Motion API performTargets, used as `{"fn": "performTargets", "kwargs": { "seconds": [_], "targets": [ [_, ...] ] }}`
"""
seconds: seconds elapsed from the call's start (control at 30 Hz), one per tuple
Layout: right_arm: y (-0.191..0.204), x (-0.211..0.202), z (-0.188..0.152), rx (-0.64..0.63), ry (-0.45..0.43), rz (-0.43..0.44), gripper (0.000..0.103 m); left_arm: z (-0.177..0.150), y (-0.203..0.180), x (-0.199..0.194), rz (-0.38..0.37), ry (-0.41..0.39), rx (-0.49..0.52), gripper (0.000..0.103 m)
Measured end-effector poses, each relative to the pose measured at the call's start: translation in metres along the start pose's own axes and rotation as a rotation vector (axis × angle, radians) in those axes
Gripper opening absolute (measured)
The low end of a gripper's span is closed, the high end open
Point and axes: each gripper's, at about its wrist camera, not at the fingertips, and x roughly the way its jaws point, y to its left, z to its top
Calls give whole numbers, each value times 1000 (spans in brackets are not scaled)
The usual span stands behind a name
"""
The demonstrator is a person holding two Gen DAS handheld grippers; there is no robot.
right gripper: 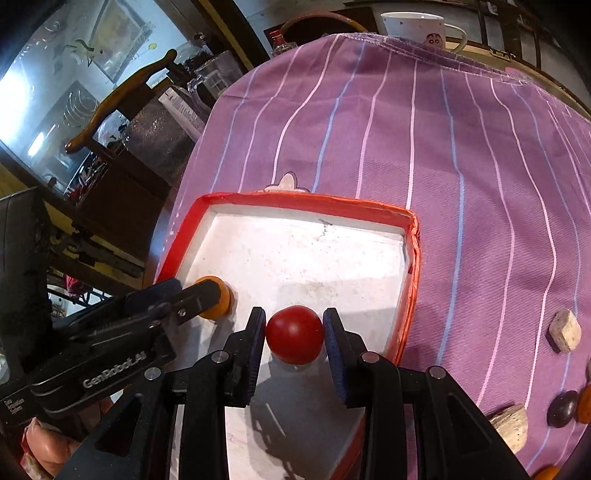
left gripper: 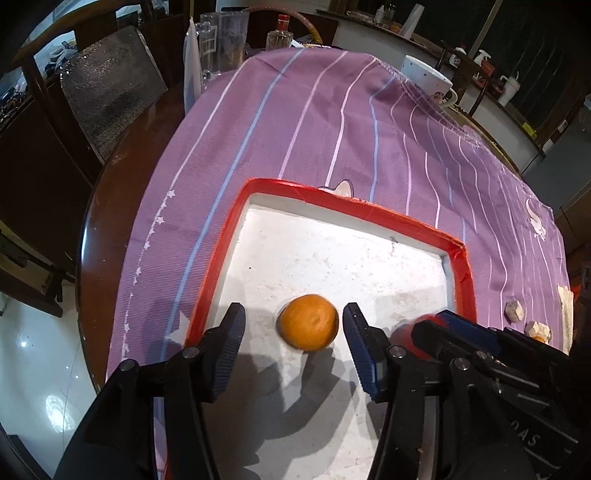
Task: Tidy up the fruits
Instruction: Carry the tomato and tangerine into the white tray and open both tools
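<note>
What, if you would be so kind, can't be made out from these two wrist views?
- Orange fruit: motion-blurred in the left wrist view; in the right wrist view the left gripper covers most of it.
- Red fruit: whether the right gripper is pressing it; in the left view its finger hides most of it.
- Tray: near edge hidden by both grippers.

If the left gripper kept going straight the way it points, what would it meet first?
The orange fruit, which sits between the left gripper's open jaws on the tray floor. Beyond it, probably the tray's far wall; depth is unclear.

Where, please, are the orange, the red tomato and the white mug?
orange (left gripper: pixel 308 322), left wrist view, middle of its skin.
red tomato (right gripper: pixel 294 334), right wrist view, its front face.
white mug (right gripper: pixel 413 25), right wrist view, its side wall.
</note>
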Motion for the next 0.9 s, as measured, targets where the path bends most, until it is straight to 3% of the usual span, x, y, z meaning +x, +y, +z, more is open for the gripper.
{"fn": "performTargets", "kwargs": {
  "seconds": [0.27,0.47,0.67,0.77,0.9],
  "targets": [
    [5,-15,2,21,-37,37,36,-9,0,-26,15,-34,-16,55],
    [-2,-48,-8,68,-74,94,36,-20,-3,-55,2,-66,-35,55],
    [-36,-102,-39,248,-183,162,36,-36,-17,-88,7,-106,-48,61],
    [-57,-121,-57,302,-190,147,36,-47,-35,-99,36,-125,-29,63],
    [-85,-145,-82,279,-168,59,36,-64,-68,-106,48,-119,26,63]
  ]
}}
